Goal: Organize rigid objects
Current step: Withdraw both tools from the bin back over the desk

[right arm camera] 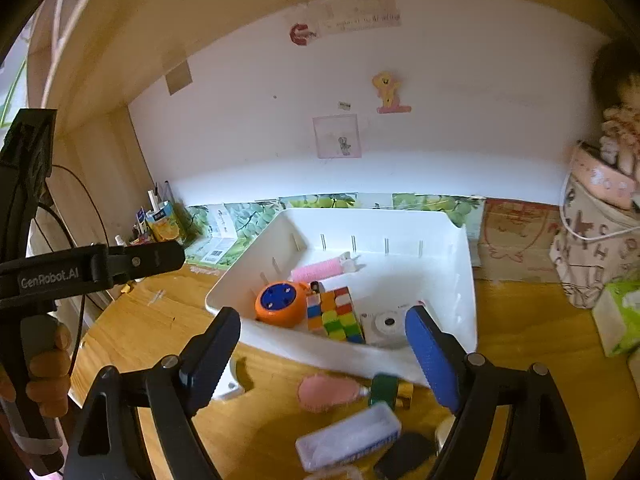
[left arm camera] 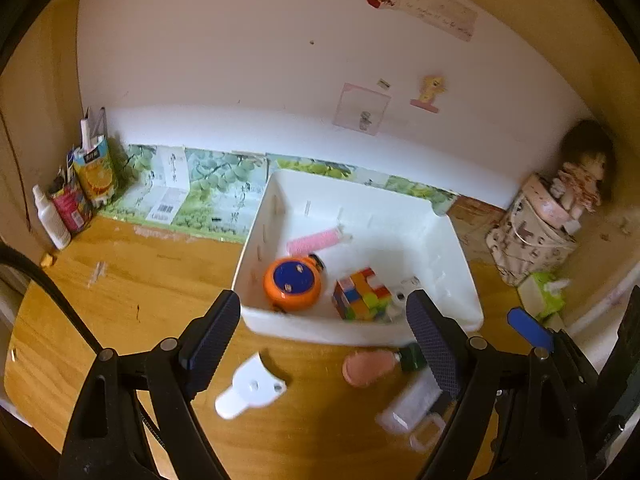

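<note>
A white bin (left arm camera: 460, 256) (right arm camera: 466, 280) stands on the wooden desk. It holds an orange round toy with a blue face (left arm camera: 292, 284) (right arm camera: 280, 304), a colour cube (left arm camera: 362, 294) (right arm camera: 334, 314), a pink roller (left arm camera: 314, 240) (right arm camera: 318, 270) and a white camera (right arm camera: 386, 326). In front of the bin lie a white plastic piece (left arm camera: 252, 390), a pink brush (left arm camera: 366, 366) (right arm camera: 328, 392), a green bottle (left arm camera: 412, 358) (right arm camera: 386, 390) and a clear case (left arm camera: 412, 404) (right arm camera: 348, 436). My left gripper (left arm camera: 324, 340) is open and empty above them. My right gripper (right arm camera: 322, 348) is open and empty too.
Juice cartons and a spray bottle (left arm camera: 50, 216) stand at the back left. A patterned bag with a doll (left arm camera: 532, 236) (right arm camera: 596, 248) and a green tissue pack (left arm camera: 546, 290) (right arm camera: 622, 316) stand at the right. The left gripper's body (right arm camera: 92, 268) shows at the left of the right wrist view.
</note>
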